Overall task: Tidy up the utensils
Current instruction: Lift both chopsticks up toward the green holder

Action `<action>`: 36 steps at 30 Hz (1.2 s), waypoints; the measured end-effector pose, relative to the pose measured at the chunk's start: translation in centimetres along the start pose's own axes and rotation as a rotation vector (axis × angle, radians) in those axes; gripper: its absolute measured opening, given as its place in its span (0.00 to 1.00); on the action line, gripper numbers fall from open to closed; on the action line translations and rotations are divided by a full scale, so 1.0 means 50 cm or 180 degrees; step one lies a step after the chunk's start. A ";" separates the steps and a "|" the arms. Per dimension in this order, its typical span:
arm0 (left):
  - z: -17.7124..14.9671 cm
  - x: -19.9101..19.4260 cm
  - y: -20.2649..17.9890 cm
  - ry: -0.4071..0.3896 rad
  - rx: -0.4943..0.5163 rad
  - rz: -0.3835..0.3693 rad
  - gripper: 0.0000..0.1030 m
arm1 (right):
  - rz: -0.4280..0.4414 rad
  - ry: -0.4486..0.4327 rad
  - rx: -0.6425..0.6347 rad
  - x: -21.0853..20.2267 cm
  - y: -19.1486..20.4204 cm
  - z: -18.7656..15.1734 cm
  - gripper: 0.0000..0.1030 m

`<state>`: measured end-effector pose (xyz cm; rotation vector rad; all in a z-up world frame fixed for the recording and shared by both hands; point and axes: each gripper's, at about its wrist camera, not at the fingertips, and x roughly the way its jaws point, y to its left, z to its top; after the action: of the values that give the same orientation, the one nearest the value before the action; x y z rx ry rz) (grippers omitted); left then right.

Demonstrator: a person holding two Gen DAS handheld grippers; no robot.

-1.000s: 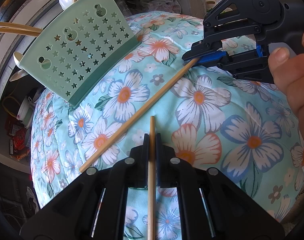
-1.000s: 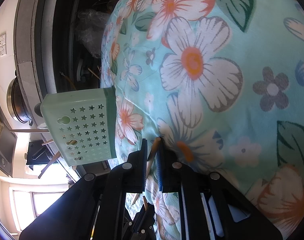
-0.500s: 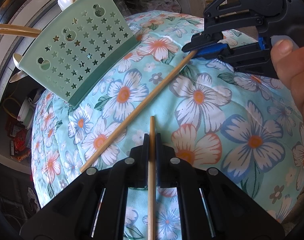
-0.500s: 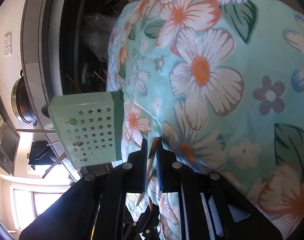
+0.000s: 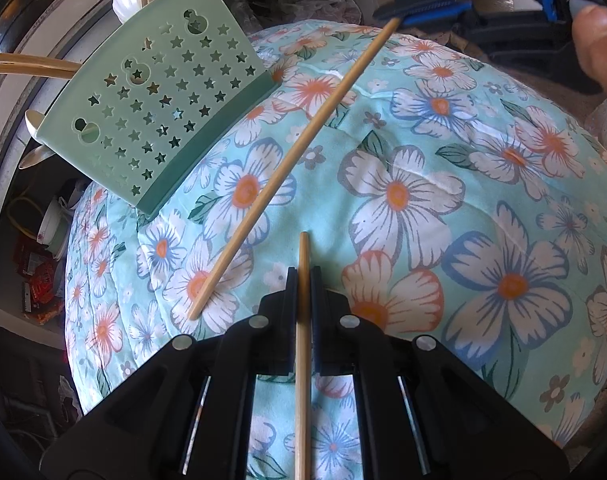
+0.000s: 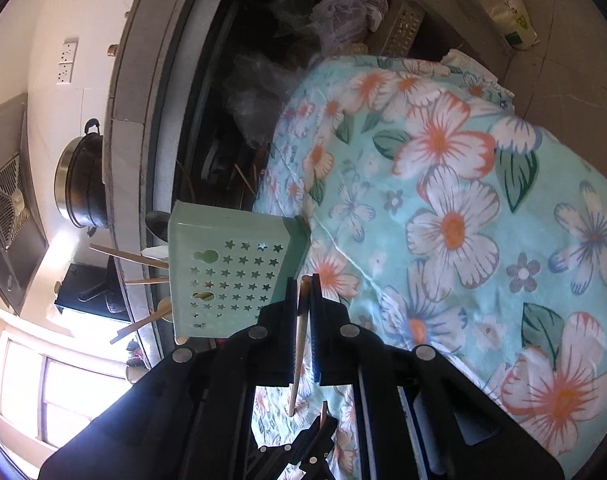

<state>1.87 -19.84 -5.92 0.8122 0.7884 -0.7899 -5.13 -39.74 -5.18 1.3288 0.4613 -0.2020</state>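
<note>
- On the floral cloth [image 5: 483, 184] both grippers hold one chopstick each.
- Left gripper [image 5: 302, 280] sits at the bottom of its own view, jaws clamped on a chopstick [image 5: 302, 360] that runs straight up between the pads, its tip poking just past them over the cloth.
- Right gripper [image 5: 403, 20] shows at the top right of the left view, its blue-padded jaws pinched on the upper end of the long chopstick [image 5: 291, 164]; a hand [image 5: 599, 48] is behind it.
- That long chopstick slants down across the cloth from upper right to lower left, and its low end lies near the left gripper, just to the left of the left gripper's fingers; I cannot tell whether that end touches the cloth.
- From the right wrist view, the right gripper [image 6: 302, 292] has the same chopstick [image 6: 299, 336] squeezed between its pads, the stick's tip just clear of them and the rest hanging down behind.
- Green holder [image 5: 155, 112], with star-shaped holes, stands at the far left edge of the cloth; it looks tilted in the fisheye.
- More chopsticks [image 5: 27, 66] and a white spoon [image 5: 125, 0] stick out of the holder's top.
- Beyond the cloth, a dark pot [image 6: 79, 184] sits on a counter.
</note>
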 end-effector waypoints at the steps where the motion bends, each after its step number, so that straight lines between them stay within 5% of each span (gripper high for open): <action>1: 0.000 0.002 0.002 -0.0001 -0.0001 0.0002 0.05 | 0.0000 -0.0032 -0.0043 -0.004 0.009 0.005 0.06; 10: 0.010 -0.021 0.040 -0.0123 -0.0156 -0.0034 0.04 | -0.0078 -0.0456 -0.0527 -0.077 0.076 0.018 0.06; 19: 0.029 -0.097 0.155 -0.0411 -0.0700 -0.0286 0.04 | -0.0128 -0.0792 -0.0922 -0.130 0.131 0.009 0.06; 29: 0.042 -0.173 0.246 -0.0760 -0.1448 -0.0721 0.04 | -0.0121 -0.0866 -0.0998 -0.148 0.143 0.006 0.06; 36: 0.055 -0.217 0.277 -0.0985 -0.1590 -0.0795 0.04 | -0.0131 -0.0892 -0.1009 -0.156 0.145 0.006 0.06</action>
<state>9.12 -12.75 8.72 0.1403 0.7696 -0.8646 -9.11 -39.22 4.69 0.9634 0.2696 -0.3302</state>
